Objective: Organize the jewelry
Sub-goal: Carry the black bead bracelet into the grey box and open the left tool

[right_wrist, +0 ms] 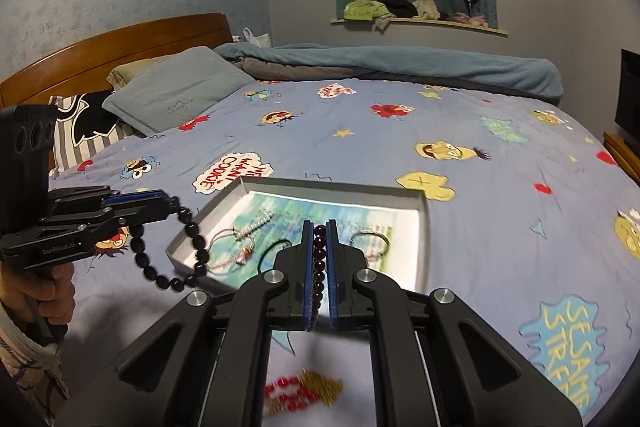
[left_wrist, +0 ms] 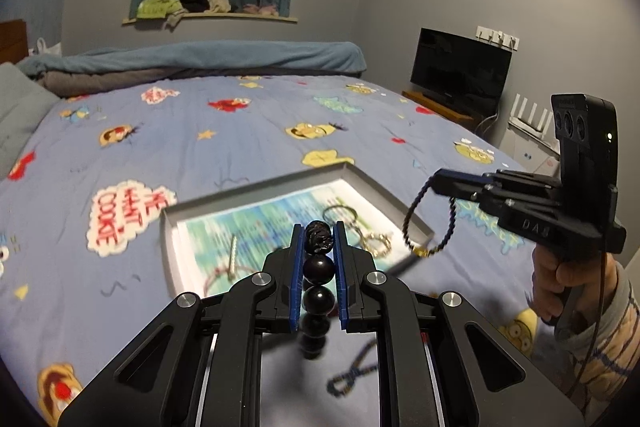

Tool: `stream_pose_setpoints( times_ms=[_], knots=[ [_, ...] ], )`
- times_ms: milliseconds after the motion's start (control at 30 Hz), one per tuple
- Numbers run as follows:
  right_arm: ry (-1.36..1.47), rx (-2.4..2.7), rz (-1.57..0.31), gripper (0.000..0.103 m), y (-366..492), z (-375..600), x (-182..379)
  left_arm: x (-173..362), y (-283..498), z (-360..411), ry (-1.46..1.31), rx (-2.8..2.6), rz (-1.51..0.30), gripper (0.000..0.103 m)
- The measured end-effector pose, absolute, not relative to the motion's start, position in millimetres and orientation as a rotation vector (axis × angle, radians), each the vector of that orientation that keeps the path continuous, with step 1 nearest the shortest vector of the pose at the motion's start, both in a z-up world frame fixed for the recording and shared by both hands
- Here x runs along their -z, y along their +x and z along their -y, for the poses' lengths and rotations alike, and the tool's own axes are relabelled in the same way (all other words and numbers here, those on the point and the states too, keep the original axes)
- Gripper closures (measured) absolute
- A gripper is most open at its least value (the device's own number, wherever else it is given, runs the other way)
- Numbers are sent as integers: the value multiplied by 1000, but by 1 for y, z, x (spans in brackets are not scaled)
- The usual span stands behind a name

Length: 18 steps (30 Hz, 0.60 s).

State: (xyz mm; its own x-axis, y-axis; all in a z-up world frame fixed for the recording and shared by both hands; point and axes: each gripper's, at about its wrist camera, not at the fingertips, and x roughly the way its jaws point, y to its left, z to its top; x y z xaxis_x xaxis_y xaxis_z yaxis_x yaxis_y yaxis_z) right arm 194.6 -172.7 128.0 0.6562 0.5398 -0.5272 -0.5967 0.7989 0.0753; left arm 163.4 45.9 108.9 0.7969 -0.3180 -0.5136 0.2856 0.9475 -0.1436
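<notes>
Both tools hover above the bed, the left tool (left_wrist: 318,247) clamped on a black bead bracelet (right_wrist: 188,247) and the right tool (right_wrist: 319,251) on a small-beaded bracelet (left_wrist: 436,223), each just short of the open tray (right_wrist: 420,227) ahead.

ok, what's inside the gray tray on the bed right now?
Tray holds a printed paper liner, a silver chain piece, a thin red cord bracelet and ring-shaped pieces. The near middle is covered by the right gripper holding a dark red bead strand.
</notes>
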Motion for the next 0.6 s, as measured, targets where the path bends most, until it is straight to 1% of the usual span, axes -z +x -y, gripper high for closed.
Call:
stream_pose_setpoints(
  times_ms=[267,400,600],
  knots=[
    [-87,-693,-620,97,221,141,-106,-97,203,-43,-84,327,-580,88],
    [-62,-703,-671,97,232,132,-90,-79,216,-42,-101,324,-616,88],
    [-121,-622,-754,97,249,129,-57,-38,229,-53,-101,249,-703,88]
  ],
)
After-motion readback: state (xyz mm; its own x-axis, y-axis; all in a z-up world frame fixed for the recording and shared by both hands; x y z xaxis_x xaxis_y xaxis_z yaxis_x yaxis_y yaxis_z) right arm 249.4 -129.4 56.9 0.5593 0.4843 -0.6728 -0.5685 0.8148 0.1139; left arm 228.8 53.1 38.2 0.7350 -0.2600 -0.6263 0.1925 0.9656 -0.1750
